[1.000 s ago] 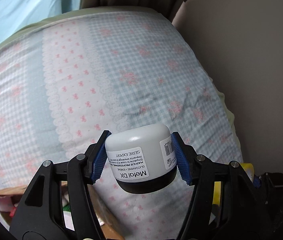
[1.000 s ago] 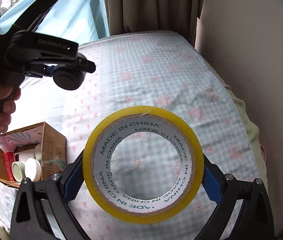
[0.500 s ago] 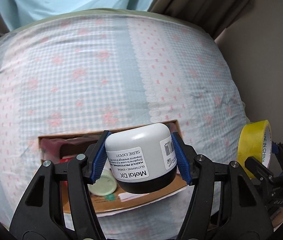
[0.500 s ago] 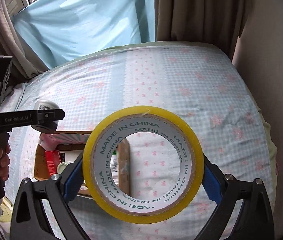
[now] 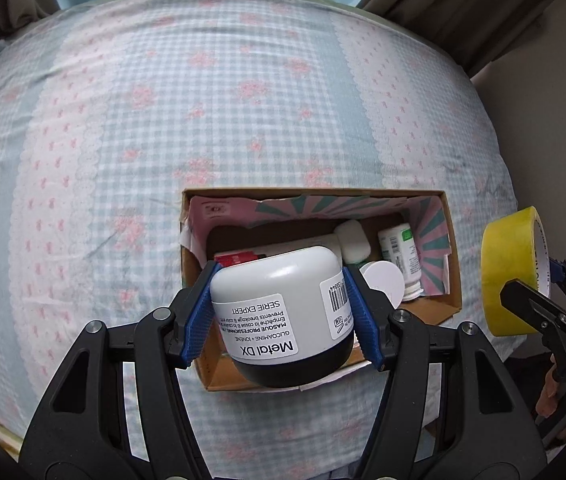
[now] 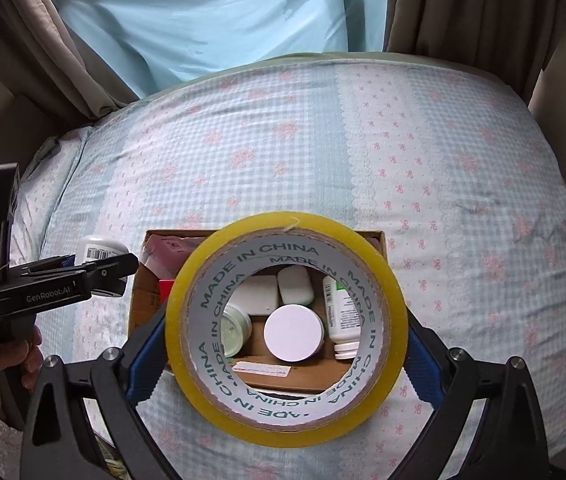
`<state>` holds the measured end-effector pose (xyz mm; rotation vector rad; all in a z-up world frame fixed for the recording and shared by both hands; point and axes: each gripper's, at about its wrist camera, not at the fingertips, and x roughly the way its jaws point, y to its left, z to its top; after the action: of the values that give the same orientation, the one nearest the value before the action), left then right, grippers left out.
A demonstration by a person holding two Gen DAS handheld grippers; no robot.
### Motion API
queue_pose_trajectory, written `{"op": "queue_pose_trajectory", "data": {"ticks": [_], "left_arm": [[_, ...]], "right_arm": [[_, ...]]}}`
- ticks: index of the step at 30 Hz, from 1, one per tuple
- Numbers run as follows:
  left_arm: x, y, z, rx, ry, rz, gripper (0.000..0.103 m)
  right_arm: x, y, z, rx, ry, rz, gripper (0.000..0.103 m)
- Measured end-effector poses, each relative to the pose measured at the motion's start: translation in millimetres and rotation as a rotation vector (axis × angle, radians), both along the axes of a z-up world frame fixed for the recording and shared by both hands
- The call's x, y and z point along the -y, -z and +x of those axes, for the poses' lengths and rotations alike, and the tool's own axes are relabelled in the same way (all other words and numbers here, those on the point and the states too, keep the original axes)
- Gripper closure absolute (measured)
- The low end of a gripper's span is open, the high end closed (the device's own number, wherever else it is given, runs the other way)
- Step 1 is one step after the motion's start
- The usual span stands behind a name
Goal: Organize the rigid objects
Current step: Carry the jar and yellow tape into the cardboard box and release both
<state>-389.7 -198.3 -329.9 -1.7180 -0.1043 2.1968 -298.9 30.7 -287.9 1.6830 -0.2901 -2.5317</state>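
Observation:
My left gripper (image 5: 283, 316) is shut on a white jar with a black lid (image 5: 279, 300), label "Metal DX", and holds it above the near left part of an open cardboard box (image 5: 453, 248). My right gripper (image 6: 287, 340) is shut on a yellow tape roll (image 6: 397, 320) and holds it above the same box (image 6: 141, 304). The tape roll (image 5: 509, 272) also shows at the right of the left wrist view. The jar (image 6: 101, 250) shows at the left of the right wrist view. The box holds a round white lid (image 6: 293, 332), a white bottle (image 6: 343, 312) and other small containers.
The box lies on a bed with a blue checked, pink-flowered sheet (image 5: 163, 120). Curtains (image 6: 211, 12) hang behind the bed. A wall (image 5: 555, 120) stands to the right. The bed's near edge runs just below the box.
Both grippers have swung left and down over the box. The box has come into full view under the jar and the tape roll. Both grips are unchanged.

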Motion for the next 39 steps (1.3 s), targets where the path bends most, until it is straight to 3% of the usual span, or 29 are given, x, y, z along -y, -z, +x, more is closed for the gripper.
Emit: {"op": "queue_pose_trajectory", "data": {"ticks": [15,29,31,33,36,39], "left_arm": [[0.1,85.5,33.7,0.067,0.077,-0.056,0.046],[-13.7,103.7,30.2,0.067,0.109,-0.074,0.044],[-13.7,102.3,29.1,0.068,0.093,-0.052,0.028],[-15.9,95.6,30.1,0.069,0.097,0.021,0.0],[-26.9,87.9,34.6,0.039,0.119,-0.027,0.0],[-28.2,85.3,36.6,0.036,0.123,-0.03,0.0]], "right_arm": [[41.3,99.7,-48.2,0.231,-0.103,0.023,0.005],[31.8,146.3,-98.2,0.348,-0.078,-0.091,0.005],[29.1,149.7,-102.6,0.36,-0.064,-0.104,0.004],[28.5,148.3,-105.9,0.355,-0.058,-0.09,0.004],[27.0,147.7,-106.1,0.38,-0.052,-0.091,0.0],[22.8,134.0,-105.0,0.318,-0.053,-0.099,0.0]]}}
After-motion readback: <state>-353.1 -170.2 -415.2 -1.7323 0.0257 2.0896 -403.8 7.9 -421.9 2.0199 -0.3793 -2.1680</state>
